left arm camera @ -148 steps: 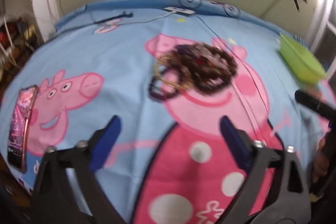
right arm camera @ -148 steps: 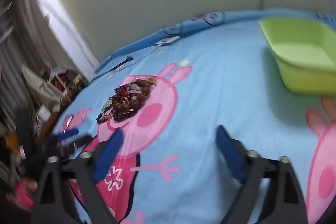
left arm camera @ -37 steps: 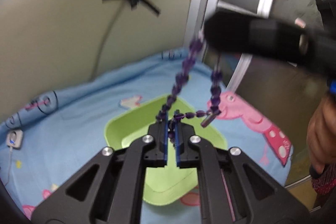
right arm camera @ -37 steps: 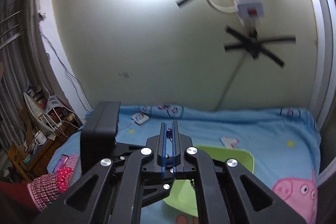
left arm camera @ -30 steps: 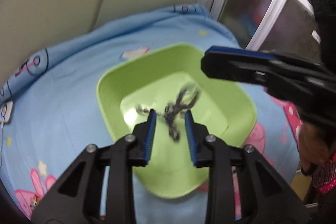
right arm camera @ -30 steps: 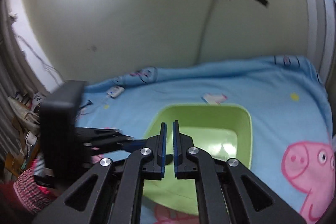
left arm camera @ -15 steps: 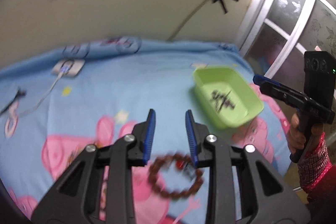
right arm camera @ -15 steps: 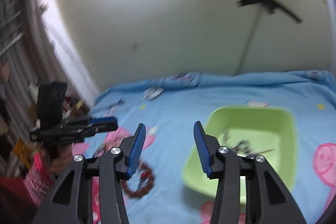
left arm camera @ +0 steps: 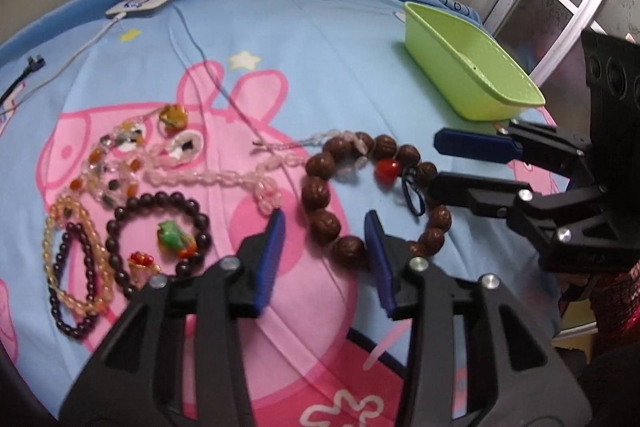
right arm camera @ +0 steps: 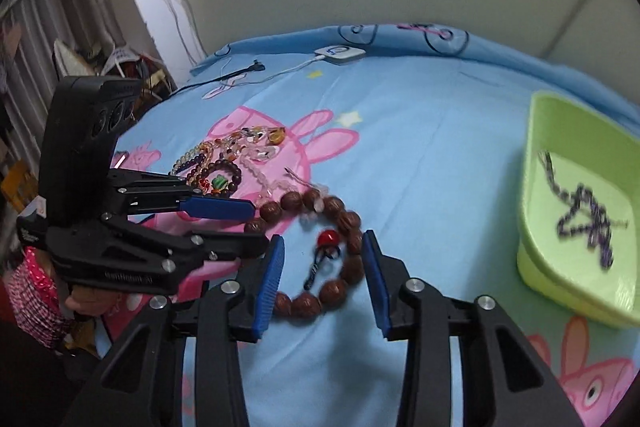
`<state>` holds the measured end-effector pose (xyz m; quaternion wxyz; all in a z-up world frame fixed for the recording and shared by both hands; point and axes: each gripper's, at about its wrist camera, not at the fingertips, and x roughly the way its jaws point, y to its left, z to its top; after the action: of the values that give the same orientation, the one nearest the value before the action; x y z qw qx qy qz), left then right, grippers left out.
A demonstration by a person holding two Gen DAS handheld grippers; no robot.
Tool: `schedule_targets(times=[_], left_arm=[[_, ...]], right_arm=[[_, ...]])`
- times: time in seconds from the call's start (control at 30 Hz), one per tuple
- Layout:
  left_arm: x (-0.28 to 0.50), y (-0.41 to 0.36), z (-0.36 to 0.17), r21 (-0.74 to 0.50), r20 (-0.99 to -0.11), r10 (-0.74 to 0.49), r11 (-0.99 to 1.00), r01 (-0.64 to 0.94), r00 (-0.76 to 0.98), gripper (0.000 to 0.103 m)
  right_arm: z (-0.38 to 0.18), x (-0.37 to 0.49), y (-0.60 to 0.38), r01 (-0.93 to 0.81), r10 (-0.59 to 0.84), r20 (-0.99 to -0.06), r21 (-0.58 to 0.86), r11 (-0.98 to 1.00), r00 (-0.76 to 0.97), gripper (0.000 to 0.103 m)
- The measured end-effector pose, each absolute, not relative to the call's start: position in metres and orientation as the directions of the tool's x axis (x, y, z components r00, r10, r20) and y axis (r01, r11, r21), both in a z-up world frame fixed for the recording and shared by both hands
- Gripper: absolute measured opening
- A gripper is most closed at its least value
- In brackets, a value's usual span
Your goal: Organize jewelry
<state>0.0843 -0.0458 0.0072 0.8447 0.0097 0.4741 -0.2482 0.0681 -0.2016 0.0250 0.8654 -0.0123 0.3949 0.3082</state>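
Plainly, the tangle is the hazard: at the left lie the dark bead bracelet (left arm camera: 158, 233) and the pink crystal strand (left arm camera: 216, 179), and that strand runs under the big walnut-bead bracelet (left arm camera: 320, 203), so a careless lift could drag it along. The left gripper (left arm camera: 324, 247), its jaws lately widening and holding nothing, hovers over the walnut loop's near side. The right gripper (right arm camera: 322, 263), lately narrowing and empty, straddles the loop's red bead (right arm camera: 327, 238). Well apart at the right, the green basket (right arm camera: 536, 163) holds a purple chain (right arm camera: 584, 215).
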Motion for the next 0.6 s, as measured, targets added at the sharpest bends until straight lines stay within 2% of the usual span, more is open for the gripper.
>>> schedule_targets(times=[0.17, 0.2, 0.23, 0.33, 0.47, 0.6], left_arm=[[0.082, -0.044, 0.009, -0.218, -0.799, -0.413, 0.876, 0.429, 0.437, 0.039], [0.082, -0.040, 0.011, -0.217, -0.800, -0.412, 0.876, 0.431, 0.436, 0.039], [0.080, -0.035, 0.013, -0.216, -0.798, -0.412, 0.877, 0.429, 0.439, 0.039], [0.077, -0.013, 0.024, -0.188, -0.783, -0.379, 0.900, 0.393, 0.493, 0.039], [0.077, 0.019, 0.035, -0.177, -0.767, -0.340, 0.927, 0.331, 0.544, 0.041], [0.075, 0.029, 0.050, -0.195, -0.730, -0.361, 0.924, 0.329, 0.580, 0.056]], right_arm=[[0.023, 0.091, -0.177, -0.556, 0.491, -0.717, 0.173, 0.813, 0.495, 0.019], [0.019, 0.098, -0.172, -0.561, 0.486, -0.725, 0.166, 0.811, 0.487, 0.012], [0.015, 0.106, -0.166, -0.572, 0.475, -0.747, 0.156, 0.805, 0.465, 0.000], [0.014, 0.115, -0.161, -0.583, 0.469, -0.754, 0.142, 0.800, 0.460, 0.000], [0.042, 0.108, -0.172, -0.580, 0.526, -0.692, 0.188, 0.792, 0.494, 0.000], [0.088, 0.099, -0.184, -0.593, 0.621, -0.585, 0.274, 0.757, 0.521, 0.000]])
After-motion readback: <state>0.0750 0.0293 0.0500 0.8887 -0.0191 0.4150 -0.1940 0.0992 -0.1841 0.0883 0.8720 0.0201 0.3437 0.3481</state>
